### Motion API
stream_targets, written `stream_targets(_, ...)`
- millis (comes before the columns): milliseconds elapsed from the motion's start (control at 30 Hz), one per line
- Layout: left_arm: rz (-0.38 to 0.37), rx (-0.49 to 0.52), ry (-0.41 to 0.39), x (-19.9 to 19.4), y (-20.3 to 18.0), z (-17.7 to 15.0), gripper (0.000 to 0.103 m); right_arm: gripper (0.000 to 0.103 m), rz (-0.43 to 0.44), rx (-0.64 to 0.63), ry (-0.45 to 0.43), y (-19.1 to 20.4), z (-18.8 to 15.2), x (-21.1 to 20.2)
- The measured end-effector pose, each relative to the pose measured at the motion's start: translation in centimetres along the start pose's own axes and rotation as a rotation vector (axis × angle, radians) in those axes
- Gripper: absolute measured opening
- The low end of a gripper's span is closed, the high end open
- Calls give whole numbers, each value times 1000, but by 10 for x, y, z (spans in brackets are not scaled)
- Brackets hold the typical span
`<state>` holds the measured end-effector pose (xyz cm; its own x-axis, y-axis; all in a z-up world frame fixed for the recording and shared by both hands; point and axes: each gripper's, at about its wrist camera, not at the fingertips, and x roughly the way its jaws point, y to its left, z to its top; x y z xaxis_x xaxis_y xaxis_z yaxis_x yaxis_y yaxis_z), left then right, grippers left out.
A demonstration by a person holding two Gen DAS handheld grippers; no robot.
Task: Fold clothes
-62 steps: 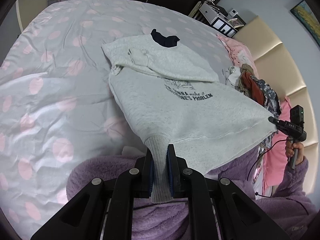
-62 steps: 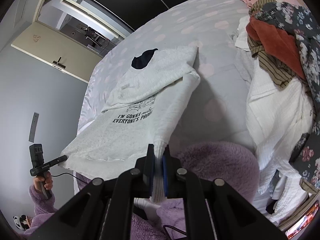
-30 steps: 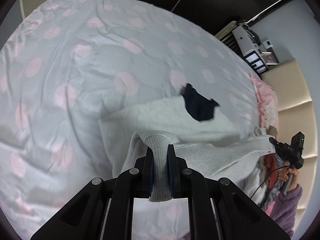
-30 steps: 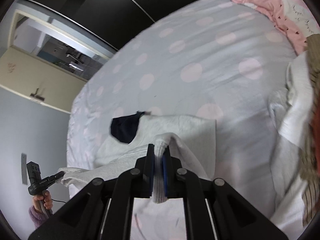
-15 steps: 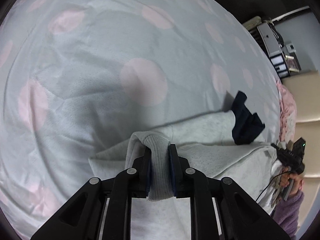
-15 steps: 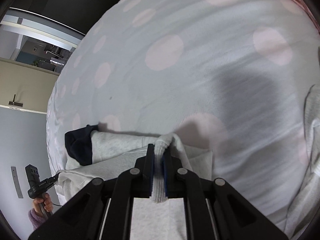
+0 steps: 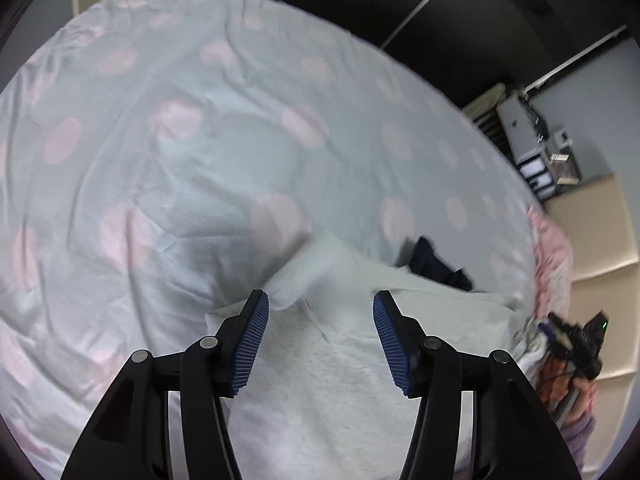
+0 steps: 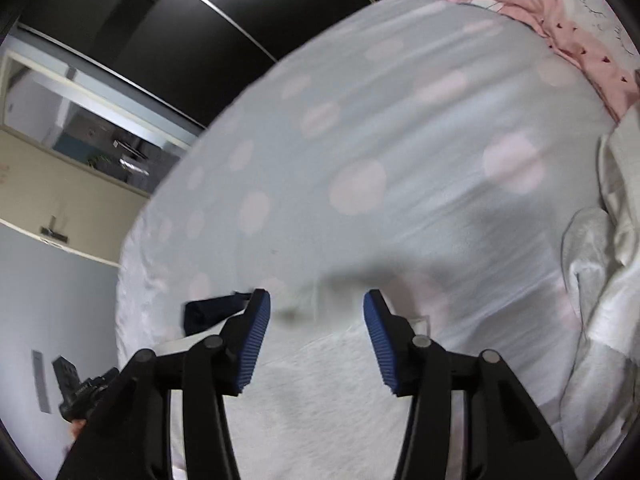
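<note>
A light grey sweatshirt (image 7: 340,376) lies folded over on the bed, its dark navy collar lining (image 7: 434,264) showing at the far edge. My left gripper (image 7: 320,308) hovers just over the sweatshirt's far left corner; its jaws are opening and the ribbed hem has dropped free, blurred, between and beyond them. In the right wrist view the same sweatshirt (image 8: 320,400) fills the bottom, with the navy lining (image 8: 212,310) at left. My right gripper (image 8: 316,306) is opening too, the released cloth edge lying loose below it.
The bed cover (image 7: 200,152) is pale grey with pink dots. A pink pillow (image 8: 560,12) and rumpled white cloth (image 8: 600,280) lie at the right. The other hand-held gripper (image 7: 576,340) shows at the right edge. Dark wardrobe doors (image 8: 160,20) stand behind the bed.
Both grippers carried the sweatshirt's hem forward and down over its upper part, then let go: their jaws went from clamped on the ribbed hem to wide apart and pulled back a little.
</note>
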<state>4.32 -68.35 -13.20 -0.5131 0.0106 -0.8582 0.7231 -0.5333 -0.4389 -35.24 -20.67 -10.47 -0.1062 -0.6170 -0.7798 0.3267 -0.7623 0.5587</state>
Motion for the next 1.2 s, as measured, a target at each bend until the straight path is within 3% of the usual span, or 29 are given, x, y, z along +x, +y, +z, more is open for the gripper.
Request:
stream_targets(200,4,121,12,-17,-17,-60,56,48,21,-71,20,4,-52,-27)
stream_targets(400,71,161,-69,-23,-8,-135,56,48,18,-25,27,-36,-122,-38)
stream_targets(500,55,98,-110,-24,10,-167,58,48,35,25,-14,-59,-155,-47)
stream_targets(600,36,-37,-140,-20,40,-192,66,48,39,78,-78,-80,-182,-57)
stream_targets(700,4,-179,-156,-11,68,-214,66,48,57,145,-92,-102,-207,-53)
stream_targets(800,-25,-254,-138,-2,82,-229,66,48,54,198,-58,-119,-225,-40)
stream_targets(933,-81,-325,-113,12,89,-239,67,51,113,301,-5,-134,-232,-23)
stream_targets(1067,-130,-373,-77,33,88,-240,67,53,122,316,-56,-135,-228,-19)
stream_targets(1200,-130,-403,-56,51,88,-234,67,54,115,326,-72,-135,-227,-7)
